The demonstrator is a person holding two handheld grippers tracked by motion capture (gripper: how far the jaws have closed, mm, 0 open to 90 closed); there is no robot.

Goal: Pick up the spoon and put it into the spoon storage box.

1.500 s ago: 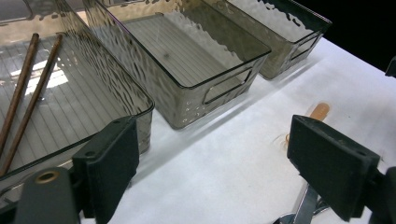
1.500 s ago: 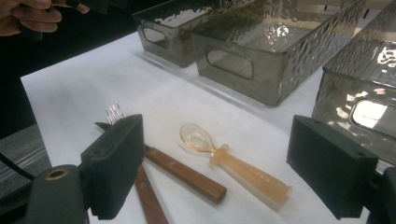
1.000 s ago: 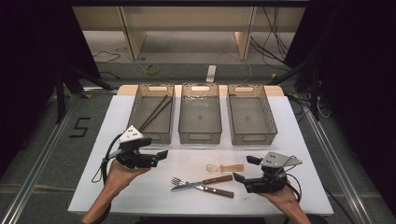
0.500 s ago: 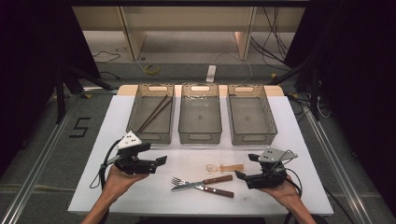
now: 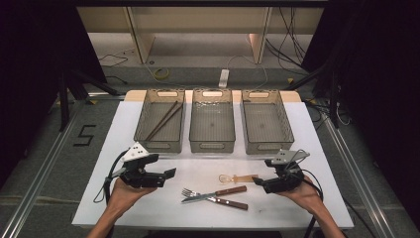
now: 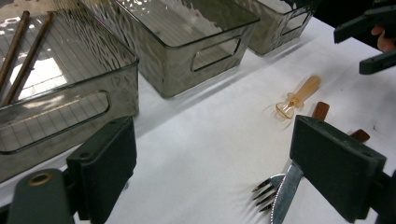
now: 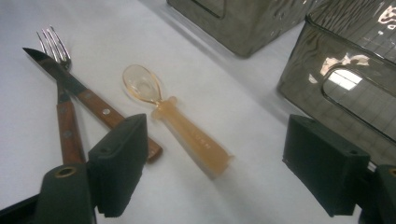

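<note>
A translucent orange spoon [image 5: 236, 177] [image 7: 180, 123] [image 6: 296, 95] lies on the white table [image 5: 148, 210]. In front of it a wooden-handled fork [image 5: 218, 200] [image 7: 65, 126] and knife [image 5: 218, 192] [image 7: 100, 109] lie crossed. My right gripper [image 5: 257, 181] [image 7: 219, 158] is open and has just been closing a little. The spoon's handle end lies between its jaws, clear of both pads. My left gripper [image 5: 169, 174] [image 6: 215, 156] stands open left of the cutlery, holding nothing. The fork tines [image 6: 264, 190] and knife blade [image 6: 284, 193] sit by its right jaw.
Three smoky clear bins stand in a row behind the cutlery: the left bin [image 5: 159, 147] holds two brown chopsticks [image 5: 163, 120] [image 6: 18, 51]; the middle bin [image 5: 212, 147] and right bin [image 5: 270, 148] hold nothing. The table's front edge is just behind both hands.
My right gripper has moved left toward the spoon's handle. The left gripper has barely shifted. The cutlery has not moved.
</note>
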